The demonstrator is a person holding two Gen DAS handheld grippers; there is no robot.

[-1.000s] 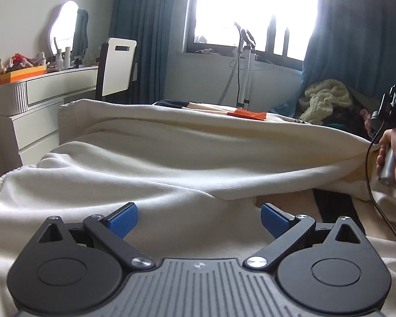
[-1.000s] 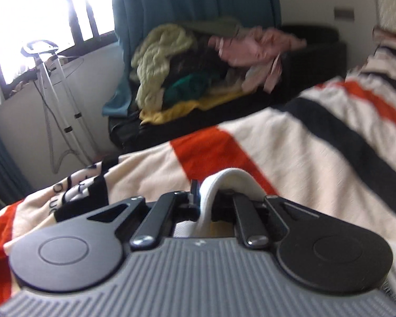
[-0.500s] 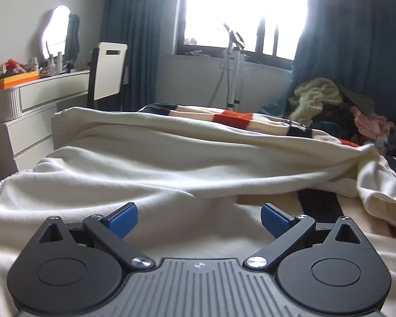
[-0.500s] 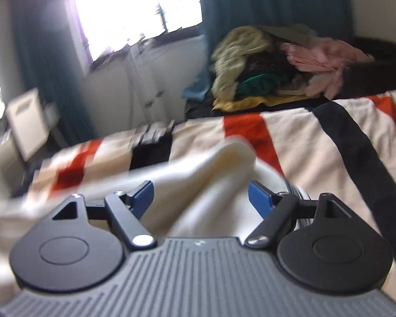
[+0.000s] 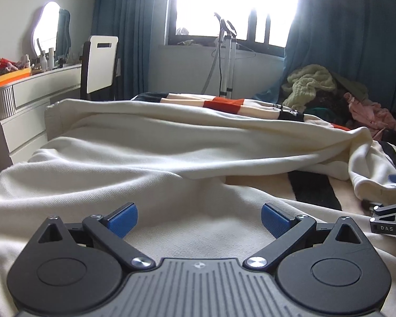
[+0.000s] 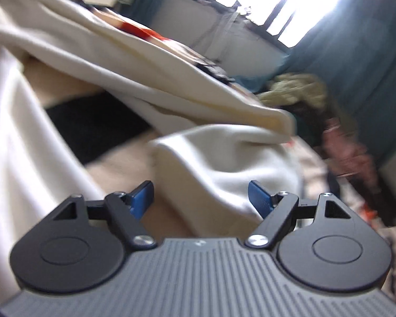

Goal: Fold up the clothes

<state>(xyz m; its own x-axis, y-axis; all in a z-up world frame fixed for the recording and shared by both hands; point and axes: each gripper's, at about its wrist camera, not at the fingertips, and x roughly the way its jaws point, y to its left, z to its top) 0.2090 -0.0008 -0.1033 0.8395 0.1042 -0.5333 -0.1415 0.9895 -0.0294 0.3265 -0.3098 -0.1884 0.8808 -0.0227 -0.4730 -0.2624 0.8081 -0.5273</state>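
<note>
Fingers (image 5: 122, 219) spread wide over cream garment (image 5: 145, 145).

One cream garment (image 5: 150, 158) and one striped blanket (image 5: 224, 104) are seen on the bed. One chair (image 5: 100, 63) and one clothes pile (image 5: 330, 92) are counted.

"das" on right hand-held gripper (image 5: 390, 220)

Bright window (image 5: 235, 8) between teal curtains (image 5: 124, 31), white dresser (image 5: 34, 100) and chair (image 5: 100, 66) left, bed with striped blanket (image 5: 224, 104).
</note>
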